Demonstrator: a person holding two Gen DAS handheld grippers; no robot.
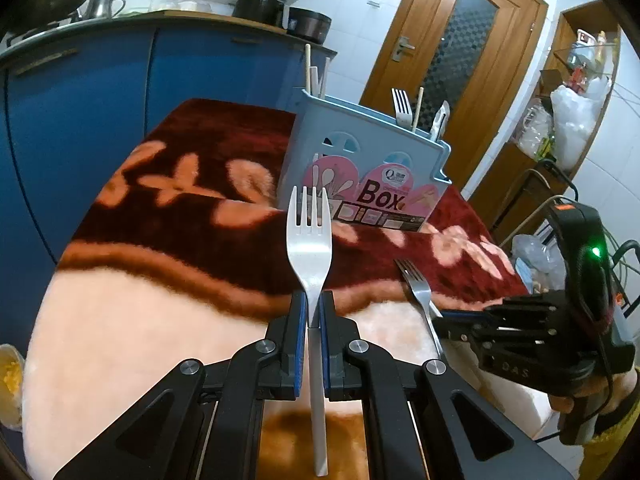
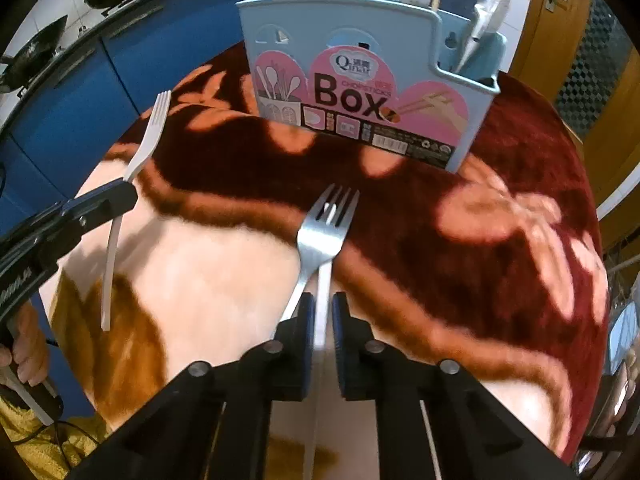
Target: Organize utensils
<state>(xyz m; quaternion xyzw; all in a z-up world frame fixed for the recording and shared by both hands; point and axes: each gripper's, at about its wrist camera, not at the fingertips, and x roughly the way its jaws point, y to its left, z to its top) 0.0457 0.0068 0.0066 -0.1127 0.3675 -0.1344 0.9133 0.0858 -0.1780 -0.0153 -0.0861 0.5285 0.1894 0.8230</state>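
My left gripper [image 1: 314,312] is shut on the handle of a white plastic fork [image 1: 310,240], tines pointing up and away. The same white fork [image 2: 154,128] and left gripper [image 2: 126,194] show at the left of the right wrist view. A metal fork [image 2: 326,228] lies along my right gripper [image 2: 322,316], whose pads sit tight on the thin handle running back between them. From the left wrist view, the right gripper [image 1: 442,314] meets the metal fork [image 1: 416,280] at its handle. A light blue utensil box [image 1: 340,148] [image 2: 280,20] stands behind, holding a fork and chopsticks.
A dark red and cream flowered blanket [image 1: 180,184] covers the table. Blue cabinets [image 1: 80,120] curve along the left, with woks [image 2: 32,56] on the counter. A wooden door [image 1: 460,52] and cluttered shelves [image 1: 576,112] are at the right. A hand in a yellow sleeve [image 2: 28,348] holds the left gripper.
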